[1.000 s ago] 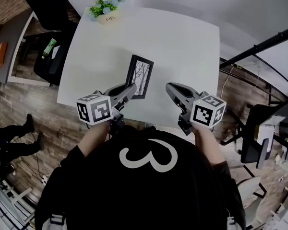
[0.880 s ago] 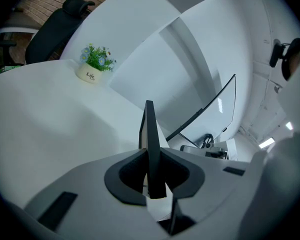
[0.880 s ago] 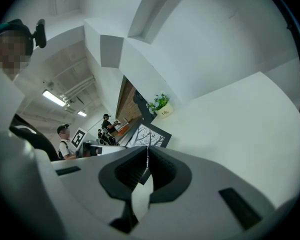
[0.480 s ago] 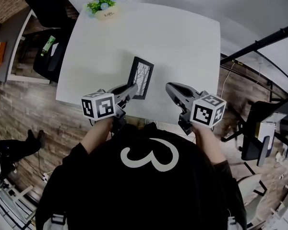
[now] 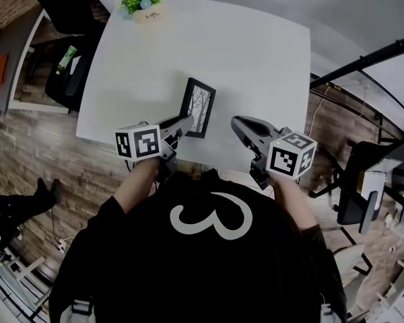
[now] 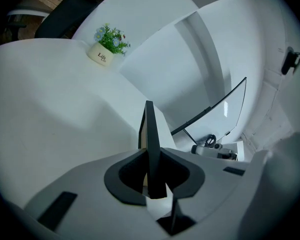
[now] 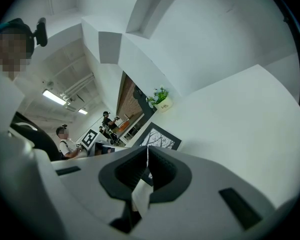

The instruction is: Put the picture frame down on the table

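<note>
Black picture frame (image 5: 197,106) clamped edge-on in left tool (image 5: 186,120), right tool (image 5: 236,122) closed, empty.

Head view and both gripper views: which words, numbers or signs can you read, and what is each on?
"Life": on the flower pot; a smaller line beneath it is unreadable.
"3": large, white, on the person's black shirt.
Square coded markers, no letters: on the left cube and right cube.
Picture frame: no text.

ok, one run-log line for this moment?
left hand-held gripper: shut on frame | right hand-held gripper: shut, empty | frame: tilted over table, contact unclear
</note>
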`<state>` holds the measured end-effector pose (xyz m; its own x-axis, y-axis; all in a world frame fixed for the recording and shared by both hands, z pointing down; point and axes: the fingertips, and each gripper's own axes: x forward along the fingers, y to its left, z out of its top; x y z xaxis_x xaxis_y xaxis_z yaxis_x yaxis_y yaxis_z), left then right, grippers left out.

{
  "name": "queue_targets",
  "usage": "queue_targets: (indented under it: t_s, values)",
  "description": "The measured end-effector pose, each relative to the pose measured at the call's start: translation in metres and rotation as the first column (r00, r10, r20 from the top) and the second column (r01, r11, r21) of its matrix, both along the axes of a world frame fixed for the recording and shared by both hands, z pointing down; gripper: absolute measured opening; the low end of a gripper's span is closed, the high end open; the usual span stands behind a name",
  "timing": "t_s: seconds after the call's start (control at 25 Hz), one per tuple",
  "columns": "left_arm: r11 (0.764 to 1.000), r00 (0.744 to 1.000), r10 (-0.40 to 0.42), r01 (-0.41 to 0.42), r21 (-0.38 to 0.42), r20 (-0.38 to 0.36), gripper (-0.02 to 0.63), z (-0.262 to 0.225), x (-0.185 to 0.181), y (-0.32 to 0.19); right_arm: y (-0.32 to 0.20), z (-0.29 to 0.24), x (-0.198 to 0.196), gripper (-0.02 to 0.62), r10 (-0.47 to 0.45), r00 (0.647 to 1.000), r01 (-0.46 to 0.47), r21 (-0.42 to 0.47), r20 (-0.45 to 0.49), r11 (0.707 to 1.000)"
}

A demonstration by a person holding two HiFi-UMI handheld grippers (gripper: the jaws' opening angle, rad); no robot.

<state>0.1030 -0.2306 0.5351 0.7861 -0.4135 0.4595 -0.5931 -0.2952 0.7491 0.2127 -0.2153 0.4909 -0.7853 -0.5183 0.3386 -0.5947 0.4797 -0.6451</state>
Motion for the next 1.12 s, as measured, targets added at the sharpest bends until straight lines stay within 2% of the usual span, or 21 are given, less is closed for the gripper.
queue_targets:
  t_s: [0.24, 0.52, 1.12]
  values:
    - [1.000, 1.000, -0.008, 0.008, -0.021, -0.006, 0.072, 0.006, -0.001, -0.002, -0.002, 0.002, 0.000, 0.025, -0.005, 1.000, 0.005, -0.011, 0.004, 1.000]
    - [1.000, 1.000, -0.025, 0.025, -0.008, -0.005, 0.074, 0.011, -0.004, -0.010, -0.005, 0.009, 0.001, 0.025, -0.011, 1.000, 0.011, -0.026, -0.002, 1.000]
    - [0.999, 0.995, -0.049, 0.049, -0.005, 0.082, 0.074, 0.029, -0.021, -0.013, -0.010, 0.016, -0.006, 0.025, -0.024, 1.000, 0.024, -0.040, 0.005, 0.999]
